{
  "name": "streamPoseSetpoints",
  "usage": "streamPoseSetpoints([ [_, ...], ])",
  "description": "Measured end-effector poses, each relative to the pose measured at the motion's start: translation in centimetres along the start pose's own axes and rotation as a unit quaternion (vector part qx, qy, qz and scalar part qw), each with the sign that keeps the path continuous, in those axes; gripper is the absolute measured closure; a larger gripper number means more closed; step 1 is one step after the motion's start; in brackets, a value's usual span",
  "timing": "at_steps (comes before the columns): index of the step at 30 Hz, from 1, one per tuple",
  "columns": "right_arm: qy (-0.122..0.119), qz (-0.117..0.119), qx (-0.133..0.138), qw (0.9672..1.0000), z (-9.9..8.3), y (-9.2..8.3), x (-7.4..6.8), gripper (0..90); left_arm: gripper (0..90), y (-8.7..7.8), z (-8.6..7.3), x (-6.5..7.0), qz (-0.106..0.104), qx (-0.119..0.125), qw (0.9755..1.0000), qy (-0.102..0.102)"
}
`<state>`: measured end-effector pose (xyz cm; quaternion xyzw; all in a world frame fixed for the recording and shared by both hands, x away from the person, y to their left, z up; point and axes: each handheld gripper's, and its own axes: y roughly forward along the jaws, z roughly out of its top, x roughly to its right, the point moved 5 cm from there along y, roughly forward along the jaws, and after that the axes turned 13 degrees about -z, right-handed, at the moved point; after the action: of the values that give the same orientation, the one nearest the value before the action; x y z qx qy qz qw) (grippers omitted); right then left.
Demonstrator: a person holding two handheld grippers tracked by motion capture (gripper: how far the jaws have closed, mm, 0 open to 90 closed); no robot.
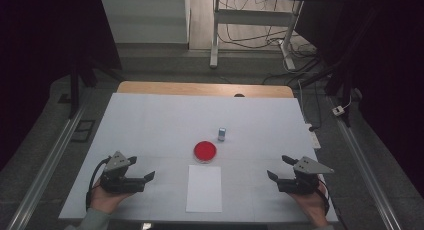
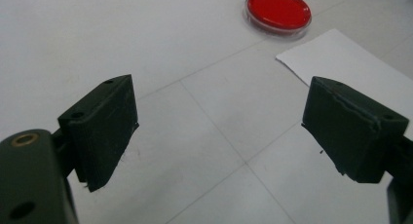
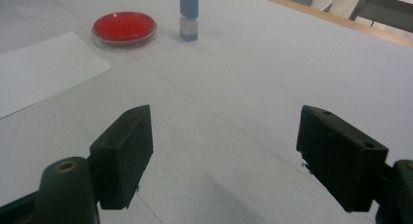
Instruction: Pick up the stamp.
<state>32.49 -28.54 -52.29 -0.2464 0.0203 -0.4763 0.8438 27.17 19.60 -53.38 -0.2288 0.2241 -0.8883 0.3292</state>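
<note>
A round clear dish with red contents [image 1: 205, 151] lies near the middle of the white table [image 1: 150, 125]; the dish [image 2: 278, 10] [image 3: 124, 27] lies ahead of both grippers. A small blue-and-white box [image 1: 222, 134] [image 3: 189, 14] stands upright just behind and right of it. A white sheet of paper [image 1: 204, 188] [image 2: 350, 63] [image 3: 39, 70] lies in front of the dish. My left gripper [image 1: 140, 169] [image 2: 219, 131] rests at the front left, open and empty. At the front right my right gripper [image 1: 280, 167] [image 3: 226, 151] is held open, nothing between its jaws.
The table's wooden far edge [image 1: 205, 88] shows behind the white cover. Beyond it stand a white desk frame [image 1: 252, 20] and cables on the floor [image 1: 300, 55]. Metal rails [image 1: 47, 162] run along both sides of the table.
</note>
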Motion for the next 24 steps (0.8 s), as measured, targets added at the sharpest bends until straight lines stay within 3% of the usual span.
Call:
streamPoseSetpoints([
  [7,0.009,-0.002,-0.008,0.9999,-0.52,0.28,0.48,21.8,13.1,-0.18,-0.09,-0.17,-0.002,0.004,1.0,-0.004],
  [24,0.015,0.003,-0.003,0.9999,-0.37,0.33,-0.04,23.4,13.9,0.28,-0.14,0.28,-0.008,-0.001,0.9999,0.008],
])
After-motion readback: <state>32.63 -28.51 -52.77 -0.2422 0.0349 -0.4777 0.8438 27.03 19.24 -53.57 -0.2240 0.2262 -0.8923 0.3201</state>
